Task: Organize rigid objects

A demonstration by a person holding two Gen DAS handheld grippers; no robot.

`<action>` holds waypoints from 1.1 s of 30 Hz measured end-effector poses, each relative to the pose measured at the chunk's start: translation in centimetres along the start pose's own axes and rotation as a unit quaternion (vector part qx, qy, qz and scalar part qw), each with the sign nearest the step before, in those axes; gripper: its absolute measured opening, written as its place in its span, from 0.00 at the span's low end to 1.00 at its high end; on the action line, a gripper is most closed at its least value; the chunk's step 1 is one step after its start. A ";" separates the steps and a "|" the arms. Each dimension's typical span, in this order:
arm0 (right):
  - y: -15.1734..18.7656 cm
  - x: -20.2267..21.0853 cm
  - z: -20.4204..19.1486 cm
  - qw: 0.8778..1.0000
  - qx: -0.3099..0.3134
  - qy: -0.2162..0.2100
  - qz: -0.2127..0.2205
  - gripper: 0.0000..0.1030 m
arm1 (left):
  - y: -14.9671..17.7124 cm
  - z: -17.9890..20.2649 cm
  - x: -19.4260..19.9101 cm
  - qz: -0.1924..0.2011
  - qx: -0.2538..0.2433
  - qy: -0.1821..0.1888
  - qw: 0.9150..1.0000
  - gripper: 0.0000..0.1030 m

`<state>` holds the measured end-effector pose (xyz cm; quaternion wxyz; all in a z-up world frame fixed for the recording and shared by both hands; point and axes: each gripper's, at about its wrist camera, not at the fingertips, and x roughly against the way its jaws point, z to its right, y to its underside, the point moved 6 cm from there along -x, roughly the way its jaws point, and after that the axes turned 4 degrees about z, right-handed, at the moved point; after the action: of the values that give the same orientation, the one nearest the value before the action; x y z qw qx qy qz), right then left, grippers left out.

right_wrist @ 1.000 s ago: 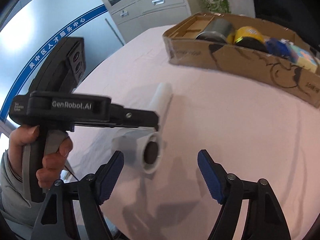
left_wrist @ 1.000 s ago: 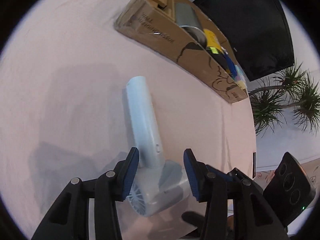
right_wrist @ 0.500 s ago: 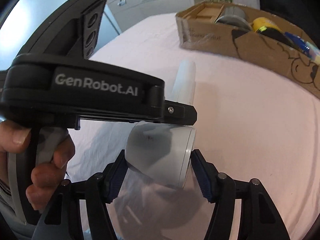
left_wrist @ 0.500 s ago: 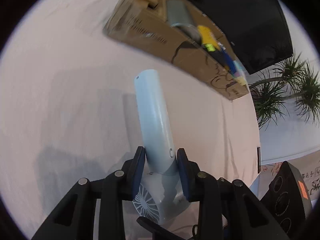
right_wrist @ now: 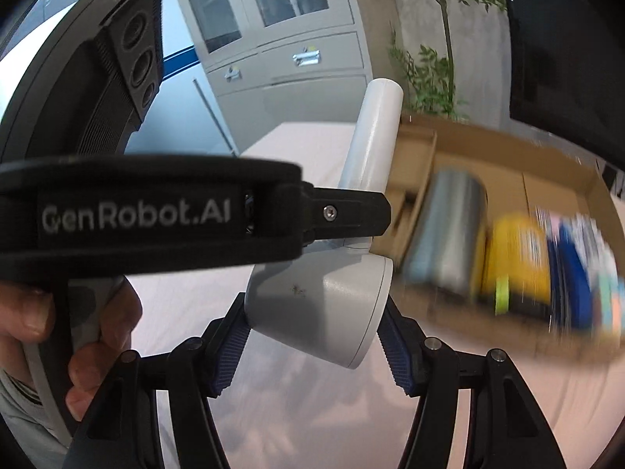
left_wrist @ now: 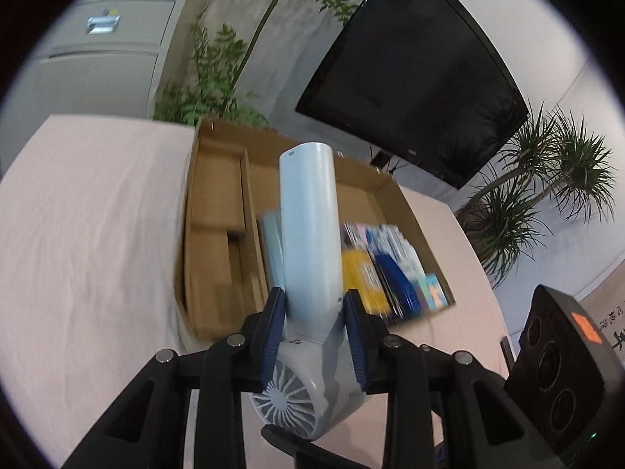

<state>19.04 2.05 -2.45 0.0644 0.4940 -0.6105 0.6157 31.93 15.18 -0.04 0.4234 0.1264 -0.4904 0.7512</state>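
A pale blue-grey hair dryer [left_wrist: 308, 242] is held off the table by both grippers, its handle pointing up toward the box. My left gripper [left_wrist: 314, 320] is shut on the handle near the body. My right gripper [right_wrist: 316, 336] is shut on the dryer's round barrel [right_wrist: 324, 301]. An open cardboard box [left_wrist: 218, 242] lies on the pink table just beyond. It holds a grey cylinder [right_wrist: 445, 234], a yellow item [right_wrist: 511, 262] and blue packs [left_wrist: 394, 277]. The left part of the box [left_wrist: 211, 199] shows bare cardboard.
The pink tablecloth [left_wrist: 90, 234] spreads to the left and front of the box. A black TV [left_wrist: 414, 74] and potted plants [left_wrist: 547, 187] stand behind the table. Grey cabinets [right_wrist: 281, 62] are at the back left. The left gripper's body [right_wrist: 136, 211] crosses the right wrist view.
Both grippers closed on the hair dryer and lifted it off the table. It has tilted up and moved toward the cardboard box, which now sits right behind it.
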 end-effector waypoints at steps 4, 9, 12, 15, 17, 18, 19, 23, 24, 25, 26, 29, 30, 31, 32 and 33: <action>-5.6 -4.9 2.1 1.000 0.008 -0.003 -0.009 0.59 | -4.4 -3.6 -4.0 -0.008 0.015 0.002 1.000 0.29; -8.8 -12.0 5.4 0.997 -0.025 -0.008 -0.067 0.59 | -5.5 -7.7 -9.7 -0.054 0.037 0.012 0.998 0.29; -8.8 -15.7 7.2 0.994 -0.053 -0.001 -0.095 0.58 | -4.4 -9.1 -11.9 -0.092 0.052 -0.005 0.994 0.28; -8.7 -16.4 7.7 0.994 -0.054 0.025 -0.093 0.58 | -3.3 -9.0 -11.8 -0.101 0.046 -0.018 0.994 0.31; -9.1 -16.0 7.8 0.993 -0.068 0.011 -0.094 0.63 | -3.2 -8.7 -10.1 -0.089 0.038 -0.037 0.995 0.31; -9.1 -15.4 7.7 0.993 -0.073 0.003 -0.093 0.72 | -3.2 -8.1 -8.3 -0.061 0.021 -0.067 0.996 0.33; -9.3 -14.3 7.6 0.994 -0.076 -0.004 -0.083 0.81 | -3.2 -7.5 -6.8 -0.035 0.006 -0.084 0.996 0.38; -7.6 -7.0 8.0 0.998 -0.066 0.024 0.001 0.95 | -1.1 -2.3 2.9 0.133 -0.071 -0.188 0.971 0.90; -6.2 -4.7 8.5 0.996 -0.061 0.055 0.029 0.97 | 0.4 -0.5 5.4 0.180 -0.087 -0.223 0.954 0.97; -4.9 -2.9 8.9 0.994 -0.053 0.084 0.048 0.97 | 1.7 0.9 6.8 0.205 -0.099 -0.243 0.943 1.00; -2.9 -0.7 9.8 0.987 -0.041 0.136 0.070 0.97 | 3.4 2.4 7.9 0.221 -0.110 -0.258 0.934 1.00; 2.1 3.0 12.9 0.968 -0.063 0.231 0.077 0.98 | 8.3 6.3 8.6 0.226 -0.109 -0.257 0.933 1.00; 3.5 4.1 13.4 0.966 -0.074 0.239 0.071 0.98 | 9.9 7.4 8.3 0.226 -0.097 -0.252 0.936 1.00; 5.1 5.1 14.1 0.964 -0.084 0.245 0.065 0.98 | 10.8 8.1 8.0 0.225 -0.093 -0.244 0.939 1.00; 6.1 5.9 14.3 0.963 -0.086 0.249 0.062 0.98 | 12.0 9.1 7.7 0.223 -0.086 -0.236 0.942 1.00; 7.0 6.9 14.4 0.961 -0.085 0.255 0.061 0.98 | 12.7 9.9 7.4 0.220 -0.084 -0.231 0.944 1.00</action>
<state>18.40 -15.06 -5.94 0.2221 0.2749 -0.6530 0.6698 15.51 8.55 1.22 0.1316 0.1489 -0.6519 0.7318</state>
